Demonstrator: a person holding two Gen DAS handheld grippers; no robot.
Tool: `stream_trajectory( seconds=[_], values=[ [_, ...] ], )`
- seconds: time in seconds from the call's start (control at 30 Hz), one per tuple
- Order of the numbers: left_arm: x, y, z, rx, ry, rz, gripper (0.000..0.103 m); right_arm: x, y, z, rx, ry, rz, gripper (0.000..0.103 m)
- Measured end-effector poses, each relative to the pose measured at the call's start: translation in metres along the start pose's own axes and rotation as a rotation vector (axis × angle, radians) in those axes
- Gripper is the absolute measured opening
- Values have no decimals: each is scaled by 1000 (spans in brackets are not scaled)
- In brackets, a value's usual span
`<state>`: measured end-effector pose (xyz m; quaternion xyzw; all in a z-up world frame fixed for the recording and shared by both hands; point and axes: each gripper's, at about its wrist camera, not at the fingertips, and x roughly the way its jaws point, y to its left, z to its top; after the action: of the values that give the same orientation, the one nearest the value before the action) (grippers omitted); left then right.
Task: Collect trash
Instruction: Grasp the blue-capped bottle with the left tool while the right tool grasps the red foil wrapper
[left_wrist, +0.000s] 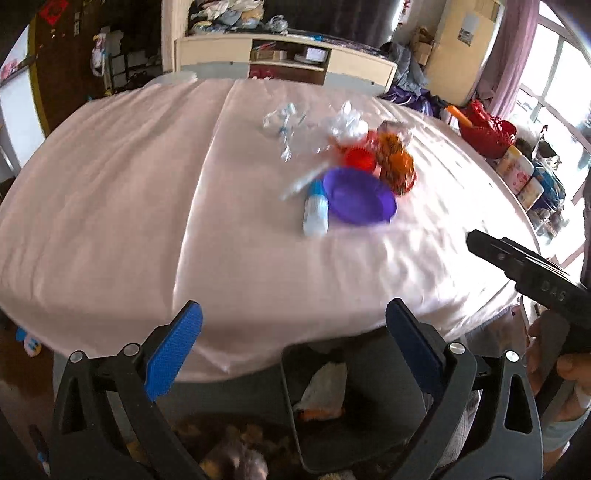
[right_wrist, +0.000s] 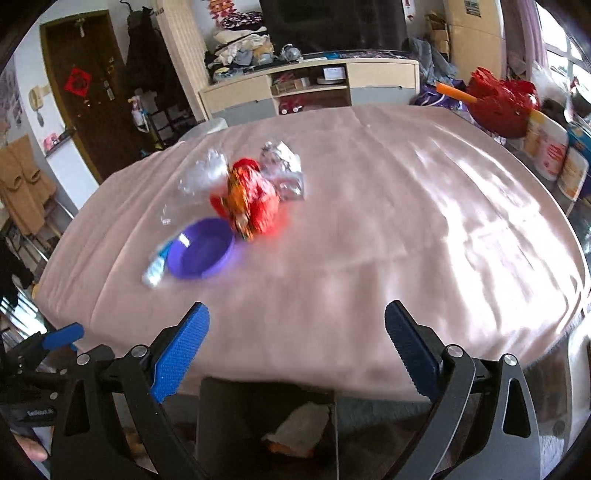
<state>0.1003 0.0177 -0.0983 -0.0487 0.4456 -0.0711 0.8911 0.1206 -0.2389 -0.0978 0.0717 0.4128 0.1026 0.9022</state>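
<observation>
A pile of trash lies mid-table on the pink cloth (left_wrist: 110, 184): a red-orange snack wrapper (left_wrist: 397, 164) (right_wrist: 251, 203), crumpled clear plastic (left_wrist: 288, 125) (right_wrist: 201, 175), silver foil (right_wrist: 284, 170), a purple bowl (left_wrist: 358, 195) (right_wrist: 201, 249) and a small white-blue bottle (left_wrist: 315, 212) (right_wrist: 157, 267). A dark bin (left_wrist: 332, 402) (right_wrist: 266, 428) stands on the floor below the near table edge, with a white and orange scrap inside. My left gripper (left_wrist: 293, 332) is open and empty above the bin. My right gripper (right_wrist: 297, 332) is open and empty too; its body shows at the right of the left wrist view (left_wrist: 532, 273).
A red basket (left_wrist: 485, 131) (right_wrist: 502, 101) and white canisters (left_wrist: 519, 173) (right_wrist: 550, 151) stand at the table's right edge. A low cabinet (left_wrist: 280, 59) (right_wrist: 310, 85) with clutter stands behind the table. A dark door (right_wrist: 85, 88) is at the far left.
</observation>
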Motion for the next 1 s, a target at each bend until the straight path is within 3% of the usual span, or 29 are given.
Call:
stream_trajectory(
  seconds=[0.03, 0.2, 0.27, 0.63, 0.67, 0.73, 0.83, 1.0],
  values=[
    [2, -3, 3, 12, -9, -2, 87, 3, 0, 4, 3, -1, 3, 96],
    [23, -7, 21, 43, 6, -15, 51, 25, 5, 24, 11, -16, 36, 95],
    [32, -6, 27, 53, 7, -4, 46, 33, 6, 32, 11, -23, 48, 91],
    [59, -1, 44, 81, 18, -4, 45, 80, 15, 57, 45, 17, 81, 76],
    [61, -1, 45, 88, 16, -4, 44, 82, 15, 56, 49, 22, 88, 73],
    [62, -2, 47, 90, 12, -5, 39, 87, 13, 57, 57, 33, 109, 52],
    [63, -2, 49, 89, 13, -16, 21, 85, 12, 57, 61, 26, 125, 47],
    [59, -2, 45, 86, 18, -11, 20, 64, 10, 54, 38, -1, 111, 46]
  ],
)
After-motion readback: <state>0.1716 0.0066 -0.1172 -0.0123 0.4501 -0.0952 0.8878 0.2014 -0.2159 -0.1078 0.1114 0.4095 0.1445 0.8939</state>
